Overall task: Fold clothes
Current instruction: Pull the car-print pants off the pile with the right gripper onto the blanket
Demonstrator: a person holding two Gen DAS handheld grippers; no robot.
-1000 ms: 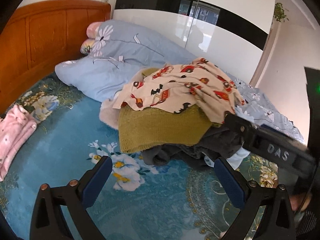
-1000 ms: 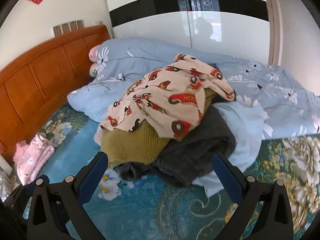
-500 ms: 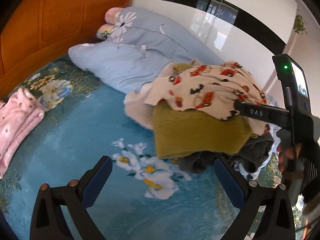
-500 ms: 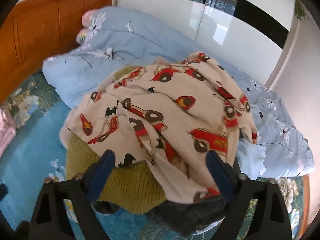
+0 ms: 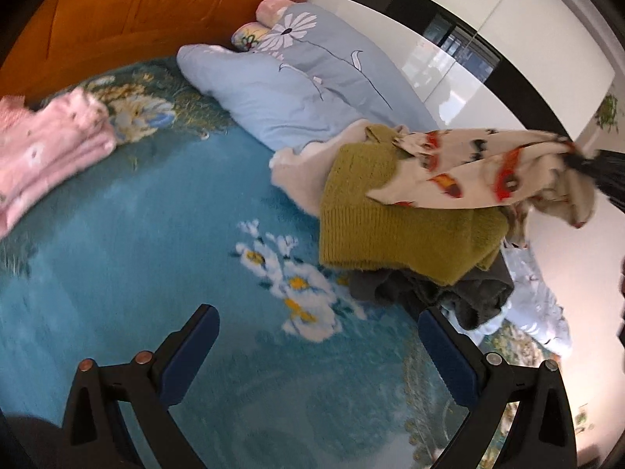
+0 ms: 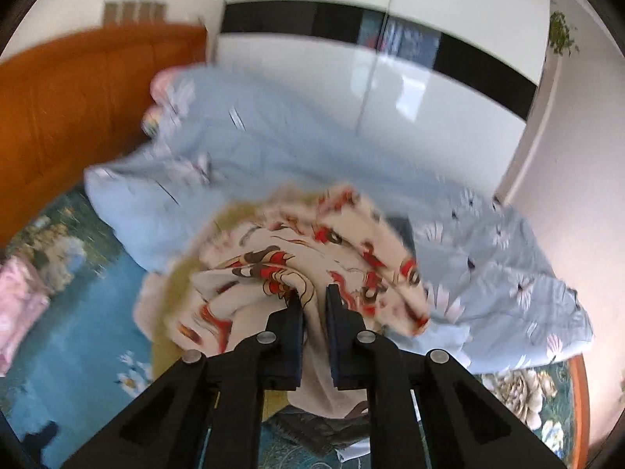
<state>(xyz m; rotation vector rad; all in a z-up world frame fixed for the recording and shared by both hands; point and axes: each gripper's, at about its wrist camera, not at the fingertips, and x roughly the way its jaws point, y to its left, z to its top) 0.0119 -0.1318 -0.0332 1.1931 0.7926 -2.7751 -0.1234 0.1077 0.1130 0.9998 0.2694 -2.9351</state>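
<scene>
The right gripper has its fingers nearly closed, pinching the car-print garment above the olive sweater. Lift until the hem clears the pile. The left gripper, fingers wide apart and empty, should catch the opposite edge.

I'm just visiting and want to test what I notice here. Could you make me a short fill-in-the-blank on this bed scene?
1. The right gripper is shut on the cream garment printed with red ____.
2. The left gripper is ____, holding nothing.
3. Right under the printed garment lies a knitted ____-coloured sweater.
4. The folded clothes near the headboard are ____.

Missing words: cars; open; olive green; pink
</scene>
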